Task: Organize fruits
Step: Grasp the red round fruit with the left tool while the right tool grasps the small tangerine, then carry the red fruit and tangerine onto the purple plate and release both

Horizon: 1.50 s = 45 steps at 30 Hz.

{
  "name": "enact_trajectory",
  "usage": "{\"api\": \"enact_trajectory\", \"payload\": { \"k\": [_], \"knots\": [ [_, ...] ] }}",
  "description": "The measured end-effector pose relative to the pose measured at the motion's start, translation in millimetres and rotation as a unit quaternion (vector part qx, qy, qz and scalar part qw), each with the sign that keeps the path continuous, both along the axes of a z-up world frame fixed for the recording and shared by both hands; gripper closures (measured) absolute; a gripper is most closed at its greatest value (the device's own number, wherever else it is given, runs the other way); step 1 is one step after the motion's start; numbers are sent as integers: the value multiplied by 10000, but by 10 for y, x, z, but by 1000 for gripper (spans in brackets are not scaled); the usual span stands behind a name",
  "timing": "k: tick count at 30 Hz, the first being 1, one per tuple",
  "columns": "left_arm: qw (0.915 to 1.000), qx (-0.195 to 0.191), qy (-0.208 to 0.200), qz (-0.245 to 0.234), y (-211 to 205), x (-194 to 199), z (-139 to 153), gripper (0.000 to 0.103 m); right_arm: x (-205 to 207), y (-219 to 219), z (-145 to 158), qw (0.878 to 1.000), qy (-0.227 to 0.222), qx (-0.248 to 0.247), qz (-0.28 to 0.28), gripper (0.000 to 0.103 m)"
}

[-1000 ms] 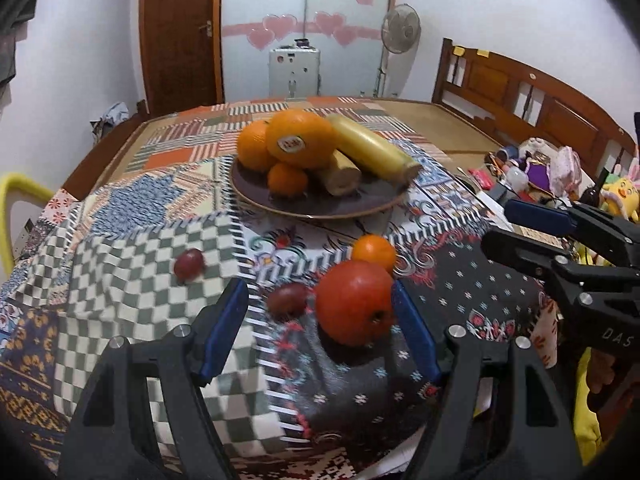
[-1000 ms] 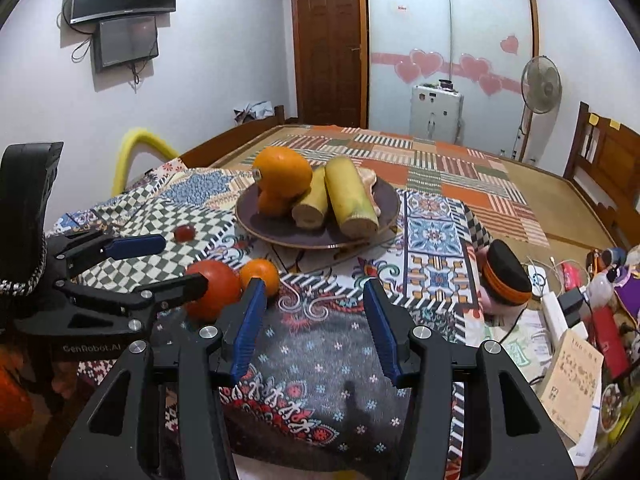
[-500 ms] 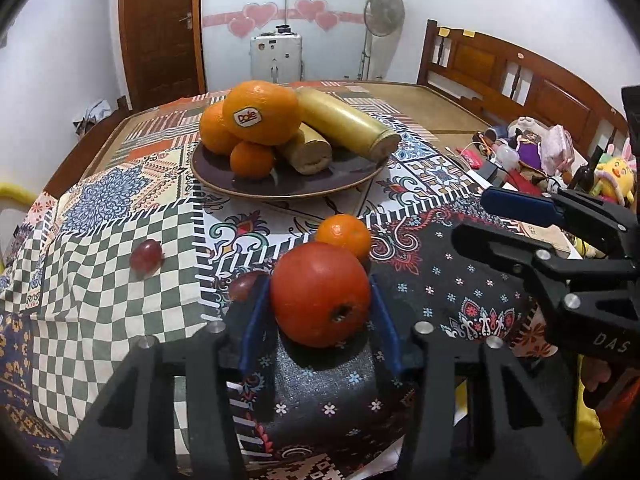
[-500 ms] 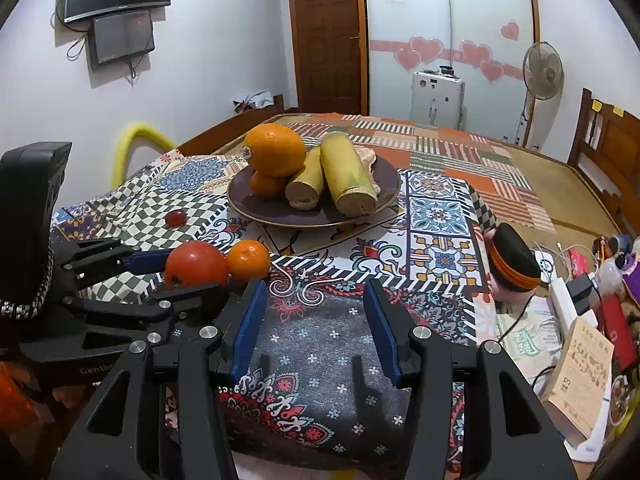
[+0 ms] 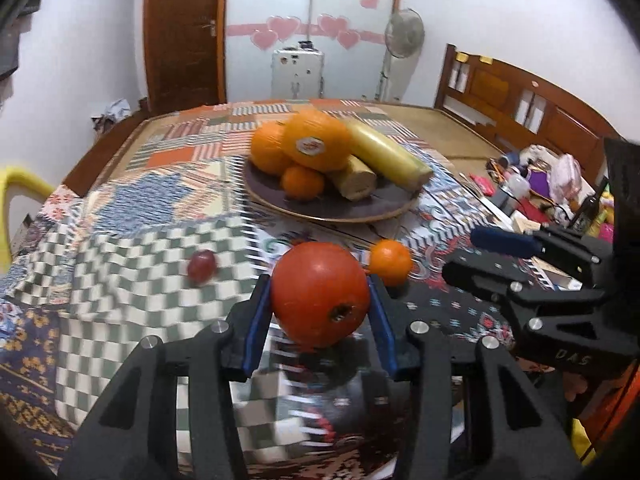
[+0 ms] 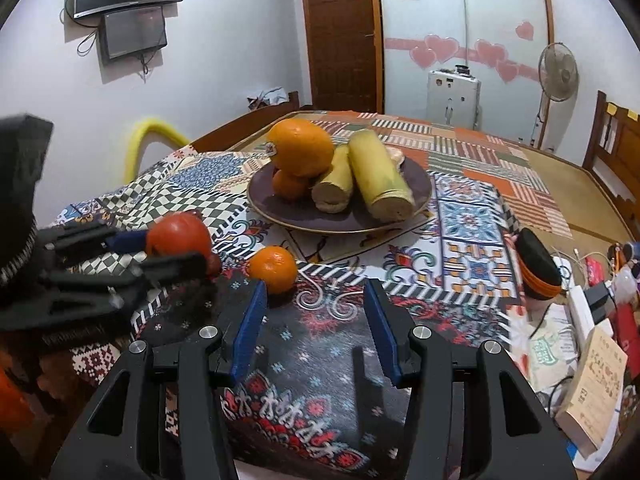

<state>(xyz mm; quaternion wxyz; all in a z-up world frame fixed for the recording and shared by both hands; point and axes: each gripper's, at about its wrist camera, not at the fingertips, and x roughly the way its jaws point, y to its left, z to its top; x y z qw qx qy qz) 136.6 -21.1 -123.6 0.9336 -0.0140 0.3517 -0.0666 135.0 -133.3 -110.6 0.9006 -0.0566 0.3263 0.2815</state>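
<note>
The left claw (image 5: pixel 320 300) is closing on a red fruit (image 5: pixel 320 294); its blue pads (image 5: pixel 256 320) press on both sides of the fruit, which sits between them above the patterned cloth (image 5: pixel 120 264). The surface under the cloth looks like a bed, with a wooden headboard (image 5: pixel 532 108) at the right.

Just beyond the red fruit a small orange (image 5: pixel 390 256) lies on the cloth, and to the left, apart from it, lies a grape (image 5: pixel 202 266). Farther back stands a dark plate (image 5: pixel 360 210) holding a large stickered orange (image 5: pixel 316 144), two more oranges (image 5: pixel 302 182) and two pale yellow stalks (image 5: pixel 388 158).

The right claw (image 6: pixel 316 320) hovers over the cloth with its jaws apart and nothing between them; the small orange lies just ahead of its left pad (image 6: pixel 250 326).
</note>
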Motion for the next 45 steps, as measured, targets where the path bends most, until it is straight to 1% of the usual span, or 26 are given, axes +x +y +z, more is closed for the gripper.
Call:
{"api": "enact_trajectory", "payload": {
  "k": [2,6,9,12,15,18,26,31,35,40,45],
  "knots": [
    [9999,23,-37,92,99,-2,26,57,33,72,-38,10000,58,-7,72,56],
    [9999,-48,-21,159,255,12,24,57,95,215,-101,9997,149,-32,180,56],
    [9998,-44,-29,196,317,27,12,57,162,314,-154,9992,285,-106,242,56],
    [9998,-50,-31,205,349,52,-10,57,213,362,-204,9988,391,-51,278,56],
    [9998,-63,-30,195,366,80,-21,57,241,355,-204,9987,416,3,290,70],
    [9998,-91,-16,183,365,130,-22,57,249,323,-197,9985,443,90,310,71],
    [9999,-89,-18,93,251,289,42,57,255,145,-79,9994,247,182,178,71],
    [9999,-110,-39,-66,141,410,106,57,323,89,-15,9997,121,177,62,71],
    [9998,-59,26,-202,33,553,113,57,409,79,5,9999,74,148,0,71],
    [9988,-163,226,-401,-78,740,80,57,525,125,9,9999,41,98,-3,71],
    [9986,-93,298,-430,-167,884,49,57,607,119,-39,9999,138,25,57,71]
  ]
}}
